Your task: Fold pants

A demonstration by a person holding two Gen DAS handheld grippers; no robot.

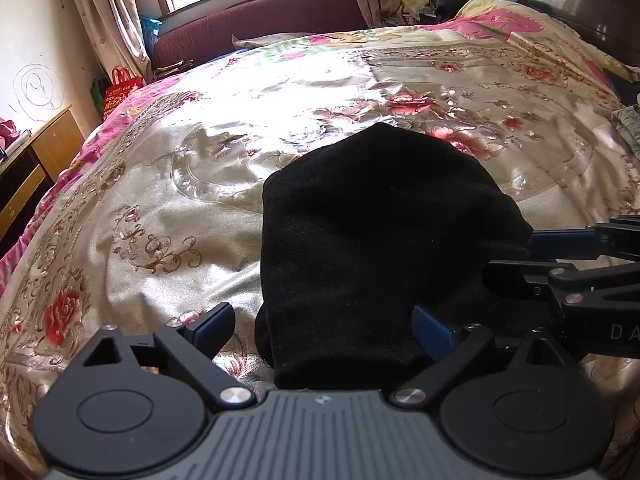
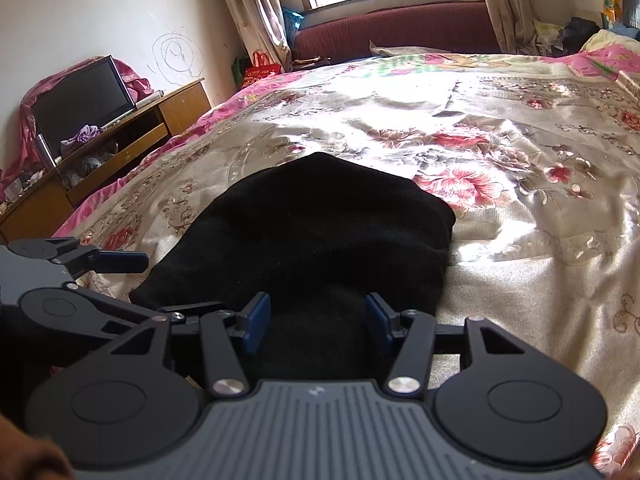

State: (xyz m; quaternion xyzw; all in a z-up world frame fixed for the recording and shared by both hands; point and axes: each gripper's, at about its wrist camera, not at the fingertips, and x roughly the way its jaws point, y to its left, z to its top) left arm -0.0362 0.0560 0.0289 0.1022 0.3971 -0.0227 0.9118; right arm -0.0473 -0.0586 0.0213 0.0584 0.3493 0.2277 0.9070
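The black pants (image 1: pixel 380 232) lie folded into a compact bundle on the floral bedspread (image 1: pixel 160 208). My left gripper (image 1: pixel 324 328) is open, its fingers straddling the near left edge of the bundle. My right gripper (image 2: pixel 318 316) is open over the near edge of the pants (image 2: pixel 312 232). It also shows at the right of the left wrist view (image 1: pixel 560 256), beside the bundle. The left gripper shows at the left of the right wrist view (image 2: pixel 120 280). Neither holds cloth.
A wooden TV stand (image 2: pixel 120 136) with a screen (image 2: pixel 84 96) stands left of the bed. A maroon sofa (image 1: pixel 260 20) sits under the window. Clothes lie at the bed's right edge (image 1: pixel 628 128). A dark headboard (image 1: pixel 580 4) is far right.
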